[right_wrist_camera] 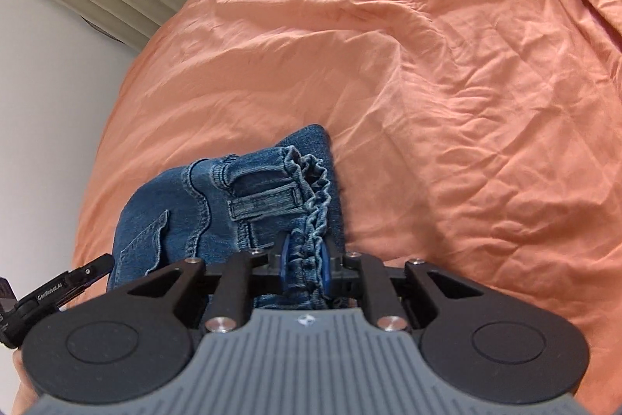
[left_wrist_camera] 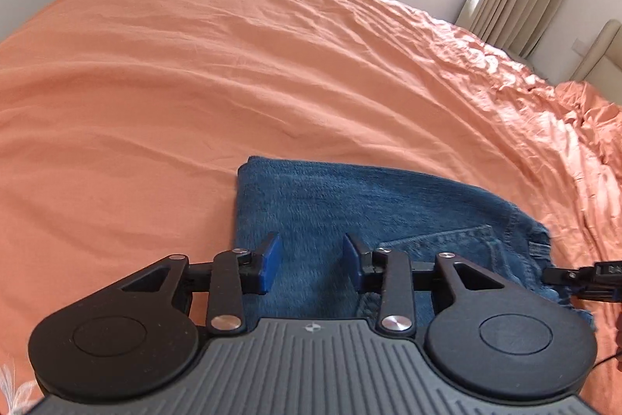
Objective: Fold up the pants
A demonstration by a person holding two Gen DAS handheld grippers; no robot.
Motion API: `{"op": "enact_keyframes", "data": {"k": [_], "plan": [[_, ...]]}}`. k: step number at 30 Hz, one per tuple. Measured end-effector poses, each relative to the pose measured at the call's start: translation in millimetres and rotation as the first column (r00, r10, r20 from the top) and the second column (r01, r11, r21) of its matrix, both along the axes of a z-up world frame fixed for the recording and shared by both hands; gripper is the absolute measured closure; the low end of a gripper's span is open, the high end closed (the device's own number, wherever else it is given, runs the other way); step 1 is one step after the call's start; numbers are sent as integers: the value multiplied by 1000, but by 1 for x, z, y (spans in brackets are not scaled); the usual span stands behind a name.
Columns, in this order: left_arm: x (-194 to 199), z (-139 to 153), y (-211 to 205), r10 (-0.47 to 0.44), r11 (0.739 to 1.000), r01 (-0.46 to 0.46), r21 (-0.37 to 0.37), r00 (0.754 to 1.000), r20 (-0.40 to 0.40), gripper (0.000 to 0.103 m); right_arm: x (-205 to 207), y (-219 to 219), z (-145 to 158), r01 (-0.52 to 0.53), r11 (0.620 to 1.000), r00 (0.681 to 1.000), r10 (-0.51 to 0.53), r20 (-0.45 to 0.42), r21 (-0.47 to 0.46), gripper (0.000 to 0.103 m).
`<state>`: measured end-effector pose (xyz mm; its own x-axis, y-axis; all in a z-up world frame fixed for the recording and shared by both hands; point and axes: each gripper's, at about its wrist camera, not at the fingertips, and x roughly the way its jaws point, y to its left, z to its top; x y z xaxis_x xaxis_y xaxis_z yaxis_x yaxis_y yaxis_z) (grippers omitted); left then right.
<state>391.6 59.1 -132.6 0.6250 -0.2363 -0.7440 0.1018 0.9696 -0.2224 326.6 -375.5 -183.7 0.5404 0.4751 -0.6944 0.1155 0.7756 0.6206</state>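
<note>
pants (right_wrist_camera: 217,205) pinched by right gripper (right_wrist_camera: 305,265), apparently

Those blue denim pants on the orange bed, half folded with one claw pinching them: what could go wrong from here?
The right claw pinches only the ruffled waistband edge of the blue denim pants, so thick fabric might slip out. The left claw hovers open above the folded part, holding nothing down, so a pull could undo the fold. The wrinkled orange bedsheet may drag along.
</note>
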Motion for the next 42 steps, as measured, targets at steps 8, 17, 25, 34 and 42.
{"op": "enact_keyframes", "data": {"k": [8,17,25,34,42], "plan": [[54,-25,-14,-13,990,24,136,996,-83,76,-5,8,0,-5,999,999,6,31,-46,88],[28,8,-16,-36,977,41,210,999,-28,78,-37,28,41,26,972,985,14,171,-232,69],[-68,35,3,-160,962,159,221,987,-16,76,-123,56,69,94,925,931,50,361,-369,70],[-165,29,-6,-322,854,332,401,942,-94,59,-154,40,46,174,945,927,-61,371,-278,55],[-185,-7,-49,-442,651,469,597,873,-204,55,-137,-2,10,197,979,956,-204,209,55,47]]}}
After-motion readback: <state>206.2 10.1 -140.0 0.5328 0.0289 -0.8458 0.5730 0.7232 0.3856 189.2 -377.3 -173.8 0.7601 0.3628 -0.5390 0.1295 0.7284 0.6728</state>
